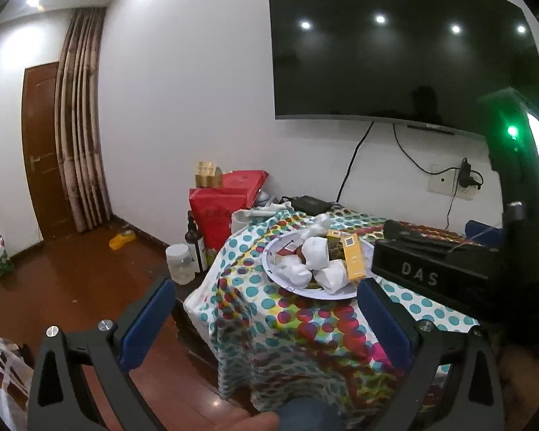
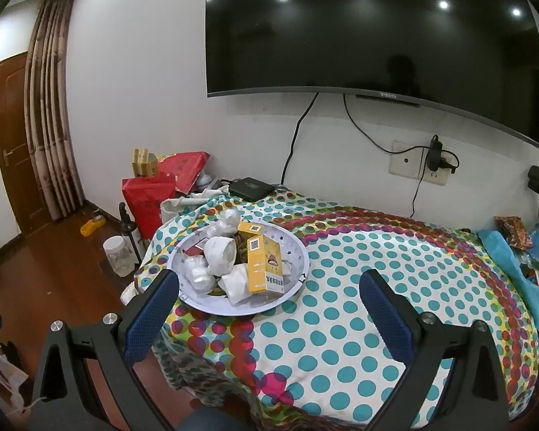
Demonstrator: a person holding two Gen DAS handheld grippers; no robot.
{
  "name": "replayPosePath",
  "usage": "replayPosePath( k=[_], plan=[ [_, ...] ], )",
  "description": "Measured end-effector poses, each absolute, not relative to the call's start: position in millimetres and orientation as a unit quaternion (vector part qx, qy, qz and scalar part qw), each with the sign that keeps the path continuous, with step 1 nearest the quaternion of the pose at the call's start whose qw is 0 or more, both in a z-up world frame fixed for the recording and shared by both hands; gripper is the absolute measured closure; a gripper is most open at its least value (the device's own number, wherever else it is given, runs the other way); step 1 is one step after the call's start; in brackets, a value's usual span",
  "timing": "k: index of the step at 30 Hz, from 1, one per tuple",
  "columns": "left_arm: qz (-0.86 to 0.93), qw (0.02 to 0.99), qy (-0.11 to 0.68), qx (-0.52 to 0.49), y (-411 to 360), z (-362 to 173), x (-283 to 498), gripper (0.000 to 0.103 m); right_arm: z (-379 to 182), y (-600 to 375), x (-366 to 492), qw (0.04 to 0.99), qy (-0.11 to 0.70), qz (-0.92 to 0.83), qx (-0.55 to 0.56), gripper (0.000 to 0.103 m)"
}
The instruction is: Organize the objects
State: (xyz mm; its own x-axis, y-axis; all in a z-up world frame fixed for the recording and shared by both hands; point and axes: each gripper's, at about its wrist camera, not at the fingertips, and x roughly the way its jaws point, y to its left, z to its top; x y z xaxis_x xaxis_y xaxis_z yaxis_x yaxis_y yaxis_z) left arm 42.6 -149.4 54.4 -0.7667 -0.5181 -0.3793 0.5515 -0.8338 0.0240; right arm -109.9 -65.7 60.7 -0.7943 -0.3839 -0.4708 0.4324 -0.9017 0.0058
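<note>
A white plate [image 2: 298, 251] sits at the left end of a table under a dotted cloth [image 2: 377, 280]. It holds several white wrapped bundles [image 2: 219, 255] and yellow boxes [image 2: 262, 269]. The plate also shows in the left wrist view [image 1: 269, 255], with the bundles [image 1: 316, 251] and a yellow box [image 1: 354, 256]. My left gripper [image 1: 266, 301] is open and empty, held back from the table's near left corner. My right gripper [image 2: 269, 291] is open and empty, just short of the plate's near rim. The right gripper's black body [image 1: 449, 269] shows at the right of the left wrist view.
A large dark TV [image 2: 359, 36] hangs on the wall above the table. A black box [image 2: 249, 187] lies at the table's back edge. Red bags [image 2: 151, 201], a dark bottle [image 2: 125, 222] and a clear jar [image 2: 118, 255] stand left of the table. Blue cloth and packets [image 2: 514, 248] lie at the right end.
</note>
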Motion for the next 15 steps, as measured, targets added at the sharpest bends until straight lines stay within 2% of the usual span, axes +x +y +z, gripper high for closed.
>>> replayPosePath(
  k=[15],
  plan=[
    [-0.942, 0.262, 0.034, 0.205, -144.6, 43.5, 38.4, 0.0, 59.0, -62.0, -110.6, 0.212, 0.051, -0.947, 0.237, 0.002]
  ],
)
